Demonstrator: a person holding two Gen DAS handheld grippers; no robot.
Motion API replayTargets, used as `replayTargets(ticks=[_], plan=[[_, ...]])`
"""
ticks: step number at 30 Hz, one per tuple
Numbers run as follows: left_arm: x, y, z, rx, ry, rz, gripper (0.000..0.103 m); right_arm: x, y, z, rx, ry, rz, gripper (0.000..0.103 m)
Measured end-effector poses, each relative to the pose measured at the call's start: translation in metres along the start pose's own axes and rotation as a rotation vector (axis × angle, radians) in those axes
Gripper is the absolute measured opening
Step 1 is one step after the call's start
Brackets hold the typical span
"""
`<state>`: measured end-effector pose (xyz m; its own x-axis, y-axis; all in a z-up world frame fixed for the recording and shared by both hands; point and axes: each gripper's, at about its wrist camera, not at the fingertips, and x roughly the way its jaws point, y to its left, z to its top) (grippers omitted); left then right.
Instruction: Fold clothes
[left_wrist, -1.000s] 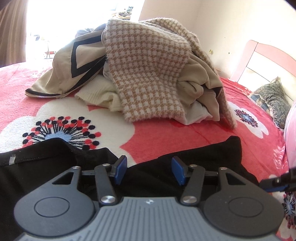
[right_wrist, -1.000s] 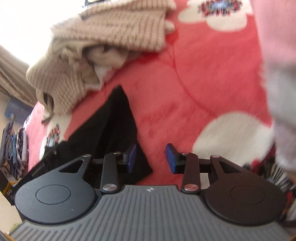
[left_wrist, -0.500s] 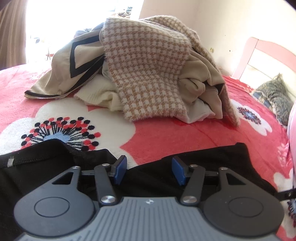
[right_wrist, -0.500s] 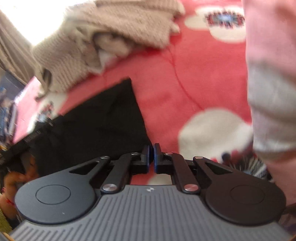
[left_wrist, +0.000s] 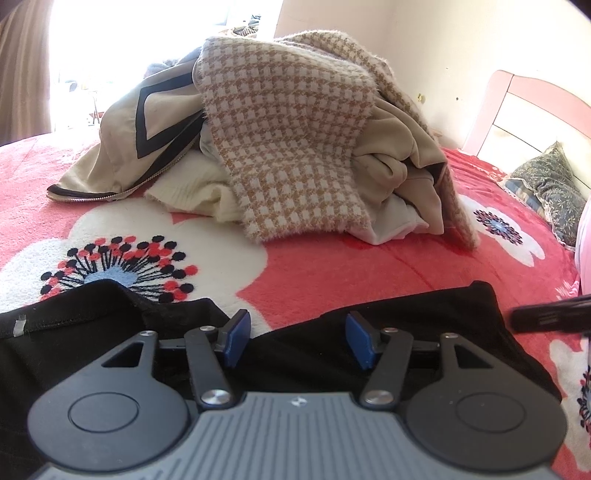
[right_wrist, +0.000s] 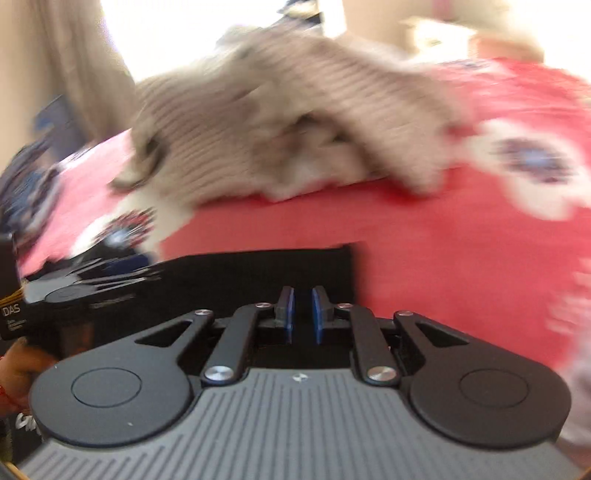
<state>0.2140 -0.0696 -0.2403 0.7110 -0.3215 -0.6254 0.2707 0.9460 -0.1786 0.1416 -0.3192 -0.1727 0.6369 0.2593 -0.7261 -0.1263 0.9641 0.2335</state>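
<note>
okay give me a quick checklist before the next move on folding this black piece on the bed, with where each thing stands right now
1. Black garment lies flat on the red floral blanket: ok.
2. Left hand-held gripper is open above the garment's near edge, gripping nothing: ok.
3. Right hand-held gripper has its fingers nearly together over the garment's right end; whether cloth is pinched: cannot tell.
4. Right wrist view is sharp enough to judge the grasp: not ok, blurred.
5. Pile of unfolded clothes sits apart from the black garment, bare blanket between them: ok.
</note>
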Motion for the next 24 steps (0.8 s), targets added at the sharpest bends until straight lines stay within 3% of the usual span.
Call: replayTargets(ticks=[1,3,9,14,19,24], plan=[[0.0,0.0,0.0,0.0,0.0,0.001,0.059,0.017,-0.001,0.003,0.001,0.023,0.016,0.009],[-0.001,0.0,0.0,-0.002,0.001,0.001,0.059,0.044,-0.014,0.011,0.034,0.018,-0.032,0.003],[-0.004,0.003,0.003,-0.007,0.008,-0.008,0.059,0.044,-0.058,0.032,0.186,-0.113,-0.161,0.005],[-0.008,0.008,0.007,-0.036,0.001,-0.011,0.059,0.021,-0.034,0.026,0.12,-0.133,-0.083,0.006],[-0.024,0.013,0.012,-0.055,-0.025,-0.027,0.059,-0.003,-0.012,0.016,0.113,-0.074,0.024,0.007],[-0.044,0.021,0.015,-0.095,-0.015,-0.029,0.059,-0.018,0.002,0.017,0.101,-0.063,0.045,0.007]])
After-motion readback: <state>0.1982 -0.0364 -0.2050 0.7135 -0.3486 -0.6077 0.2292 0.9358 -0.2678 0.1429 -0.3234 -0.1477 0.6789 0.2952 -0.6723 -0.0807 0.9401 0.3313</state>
